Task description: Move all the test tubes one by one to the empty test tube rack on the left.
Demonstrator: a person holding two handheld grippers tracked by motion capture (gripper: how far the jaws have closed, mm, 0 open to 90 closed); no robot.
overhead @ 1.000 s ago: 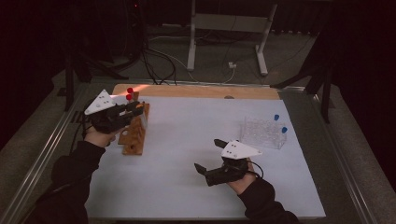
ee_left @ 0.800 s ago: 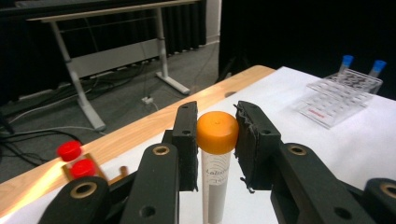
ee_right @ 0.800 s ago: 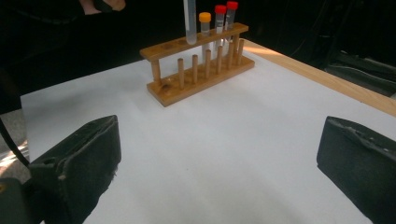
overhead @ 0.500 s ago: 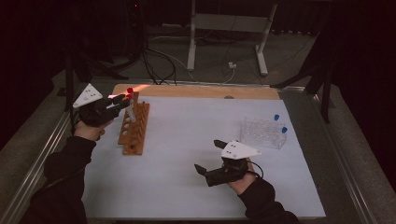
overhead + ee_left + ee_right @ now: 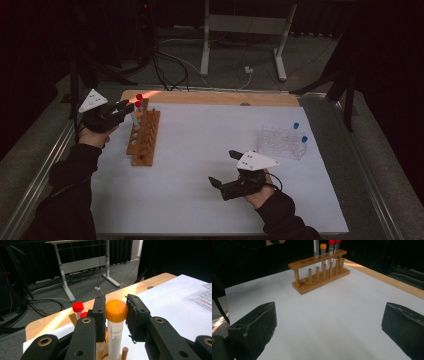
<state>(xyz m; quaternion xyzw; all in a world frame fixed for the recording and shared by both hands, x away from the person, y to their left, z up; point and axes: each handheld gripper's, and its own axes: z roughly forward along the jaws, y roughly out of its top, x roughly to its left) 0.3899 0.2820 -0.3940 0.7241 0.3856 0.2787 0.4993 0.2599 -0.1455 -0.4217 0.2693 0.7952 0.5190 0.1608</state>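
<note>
In the left gripper view the jaws of the left gripper (image 5: 115, 315) are clamped on the orange-capped tube (image 5: 115, 325), the black pads pinching it just at and under the cap while the clear body hangs down into the wooden rack (image 5: 110, 353). The tube stands upright in a hole near the far end of the rack, just beside two red-capped tubes (image 5: 78, 307). The grip sits high on the tube, so any sideways drift of the hand could probably lever the body against the rim of its hole, tilting it or dragging the light rack across the counter (image 5: 210, 150). The red caps are near enough that a jaw swinging wide on release might knock one. If the pads catch only the cap, it could slip or twist loose. The right gripper (image 5: 227, 170) rests low on the counter near the person, jaws wide apart with nothing between them, well away from the clear plastic rack (image 5: 280, 142) and doing nothing to steady the wooden one.
</note>
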